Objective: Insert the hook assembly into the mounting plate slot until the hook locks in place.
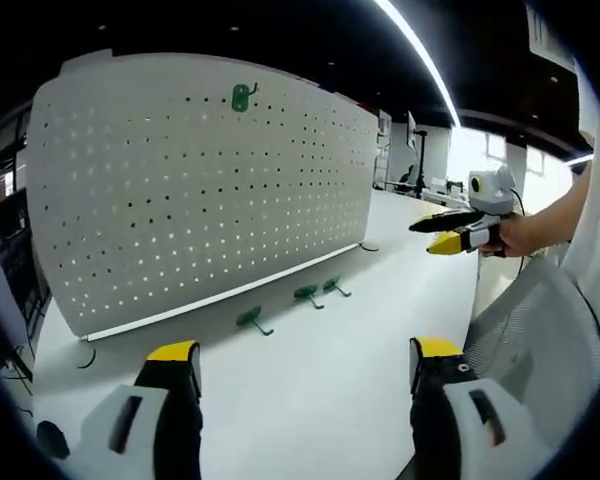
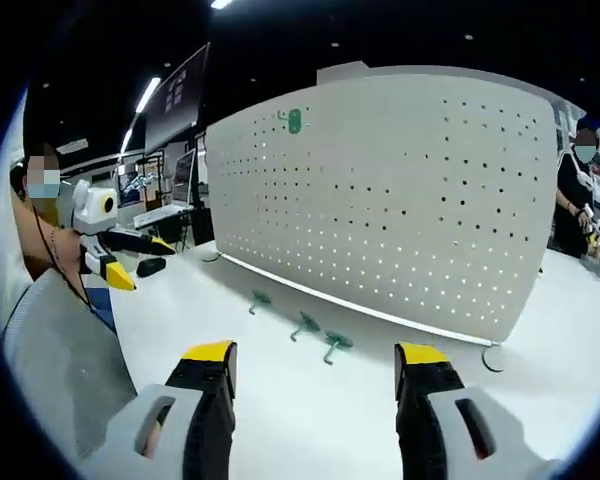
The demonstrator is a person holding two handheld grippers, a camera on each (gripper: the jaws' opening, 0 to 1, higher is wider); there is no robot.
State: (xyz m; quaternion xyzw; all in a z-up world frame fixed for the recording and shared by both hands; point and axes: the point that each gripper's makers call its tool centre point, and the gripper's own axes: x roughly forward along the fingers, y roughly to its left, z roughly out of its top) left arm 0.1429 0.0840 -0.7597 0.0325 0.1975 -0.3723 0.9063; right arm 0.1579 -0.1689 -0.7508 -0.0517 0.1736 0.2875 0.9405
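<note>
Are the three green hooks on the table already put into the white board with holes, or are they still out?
Still out. The three green hooks lie loose on the table before the board. One other hook hangs near its top.

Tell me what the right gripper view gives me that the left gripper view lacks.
Right gripper view alone: a person in dark clothes standing past the pegboard's far end. Left gripper view alone: a bright ceiling light strip. Both share the white pegboard with one green hook mounted near its top, and three green hooks lying on the table.
</note>
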